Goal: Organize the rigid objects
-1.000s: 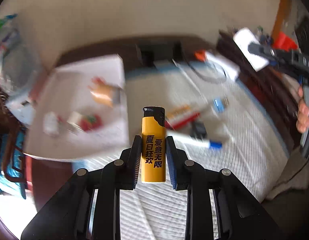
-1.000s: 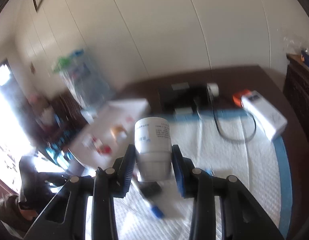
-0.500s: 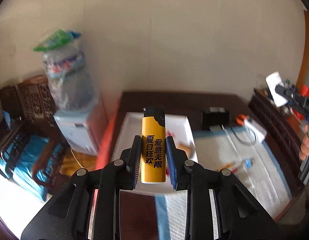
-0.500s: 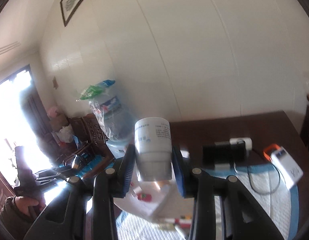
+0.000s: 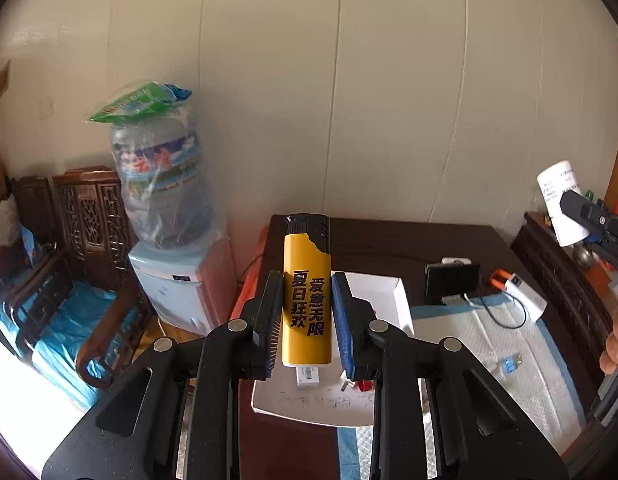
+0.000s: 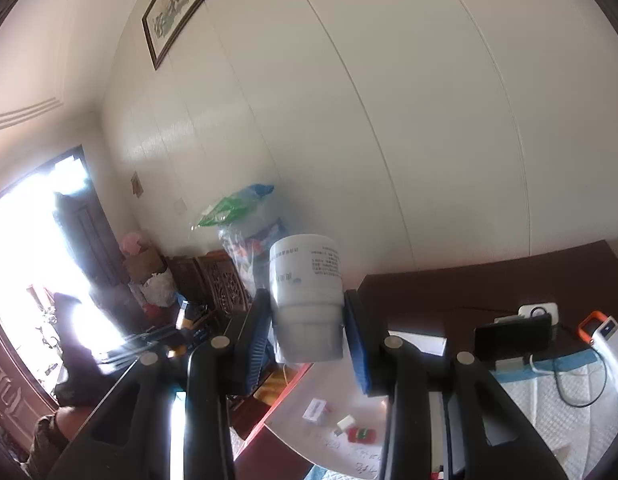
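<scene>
My left gripper is shut on a yellow lighter with a black cap and black characters, held upright high above the table. My right gripper is shut on a white pill bottle with small print, also raised high; that bottle shows in the left wrist view at the far right. Below lies a white tray holding a small white box, a white cube and a small red item.
A dark wooden table carries a white quilted mat with a blue USB piece, a black phone on a stand and a white power bank. A water dispenser and carved wooden chairs stand at the left.
Both grippers have lifted and tilted upward, so the views swung from the mat and tray to the wall and room. The lighter and bottle stay gripped.
</scene>
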A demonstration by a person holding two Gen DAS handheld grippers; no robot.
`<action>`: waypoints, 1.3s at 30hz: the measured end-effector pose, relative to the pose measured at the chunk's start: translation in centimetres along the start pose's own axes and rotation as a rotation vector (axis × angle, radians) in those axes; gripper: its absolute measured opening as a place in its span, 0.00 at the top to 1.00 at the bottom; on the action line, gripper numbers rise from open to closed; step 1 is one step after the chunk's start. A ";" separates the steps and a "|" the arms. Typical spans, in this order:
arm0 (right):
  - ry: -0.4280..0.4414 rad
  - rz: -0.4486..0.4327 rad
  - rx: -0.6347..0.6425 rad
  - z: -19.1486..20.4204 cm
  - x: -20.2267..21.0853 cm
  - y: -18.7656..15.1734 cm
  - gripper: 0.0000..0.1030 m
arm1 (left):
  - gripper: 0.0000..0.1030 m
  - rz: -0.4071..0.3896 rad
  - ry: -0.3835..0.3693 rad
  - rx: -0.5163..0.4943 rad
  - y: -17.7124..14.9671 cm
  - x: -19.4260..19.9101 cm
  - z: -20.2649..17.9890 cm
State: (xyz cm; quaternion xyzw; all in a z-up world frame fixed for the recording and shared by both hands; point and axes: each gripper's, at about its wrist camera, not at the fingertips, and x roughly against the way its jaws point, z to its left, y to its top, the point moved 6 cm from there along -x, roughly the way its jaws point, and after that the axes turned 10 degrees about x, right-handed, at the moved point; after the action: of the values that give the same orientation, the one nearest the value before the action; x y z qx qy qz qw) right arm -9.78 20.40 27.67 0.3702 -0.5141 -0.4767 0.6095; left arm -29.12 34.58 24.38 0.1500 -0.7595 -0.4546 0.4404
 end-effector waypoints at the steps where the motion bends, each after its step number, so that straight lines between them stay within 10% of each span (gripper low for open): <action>1: 0.001 0.008 -0.004 0.0 -0.4 -0.2 0.65 | 0.77 0.004 -0.004 -0.001 -0.2 -0.3 -0.2; 27: 0.017 0.228 -0.081 -1.7 -8.2 -5.7 0.65 | 0.77 0.161 -0.020 0.023 -2.9 -10.6 0.2; 39: -0.026 0.459 -0.142 -4.0 -14.0 -13.6 0.65 | 0.77 0.342 -0.035 0.067 -7.6 -18.2 0.6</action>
State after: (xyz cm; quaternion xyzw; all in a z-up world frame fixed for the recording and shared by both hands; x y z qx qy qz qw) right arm -8.78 30.03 10.26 0.1938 -0.5578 -0.3653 0.7196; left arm -20.57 42.21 8.30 0.0250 -0.7962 -0.3500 0.4928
